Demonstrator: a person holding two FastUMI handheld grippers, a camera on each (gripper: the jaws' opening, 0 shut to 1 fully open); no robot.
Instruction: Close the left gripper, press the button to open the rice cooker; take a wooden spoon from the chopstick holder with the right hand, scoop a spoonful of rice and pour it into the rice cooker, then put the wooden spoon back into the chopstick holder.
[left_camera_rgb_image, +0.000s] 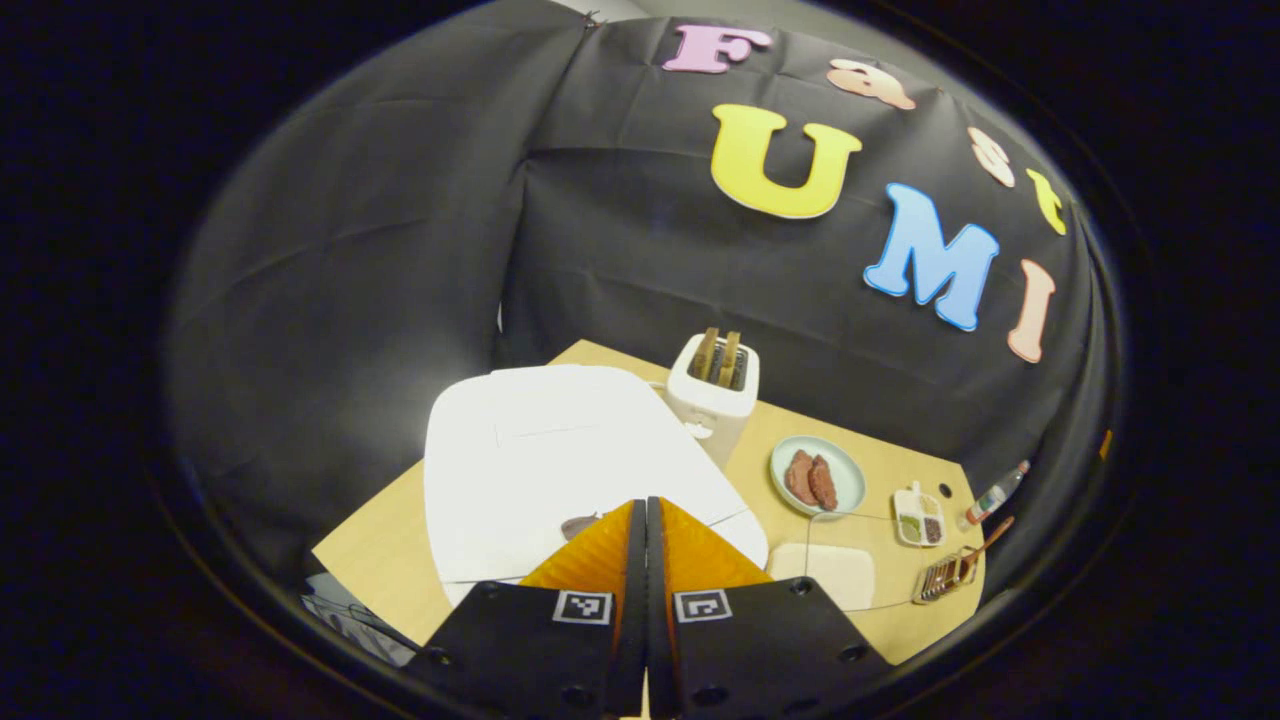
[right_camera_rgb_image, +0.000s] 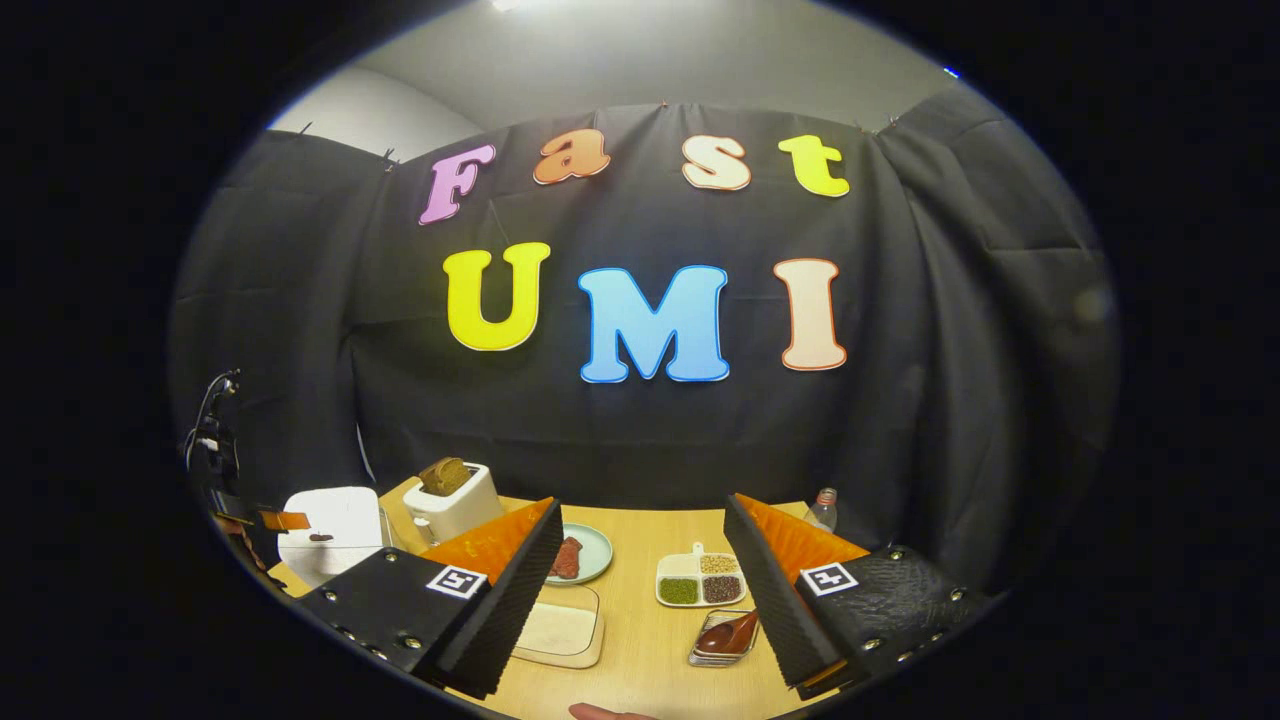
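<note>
In the left gripper view, the left claw (left_camera_rgb_image: 646, 510) is seen at the bottom centre, clenched with its ribbed fingers pressed together and nothing between them; its tips lie over the near edge of the smooth white rice cooker (left_camera_rgb_image: 560, 470), whose flat lid is down, beside a small dark button (left_camera_rgb_image: 578, 525) just left of the tips. The pale wooden bench (left_camera_rgb_image: 880, 470) carries, behind the cooker, a white toaster (left_camera_rgb_image: 712, 392) with two brown slices standing in its slots, and to the right a round pale-green plate (left_camera_rgb_image: 818, 476) of reddish pieces. At the lower right a wire chopstick holder (left_camera_rgb_image: 944, 578) is seen with the wooden spoon (left_camera_rgb_image: 985, 545) jutting from it, well apart from the claw. In the right gripper view, the right claw (right_camera_rgb_image: 640, 590) is released, its fingers spread wide and empty; between them, at the bottom, lie a divided white tray (right_camera_rgb_image: 702, 582) of grains and the holder with the spoon's rounded bowl in it, just beside the right-hand finger. The cooker sits at the far left.
</note>
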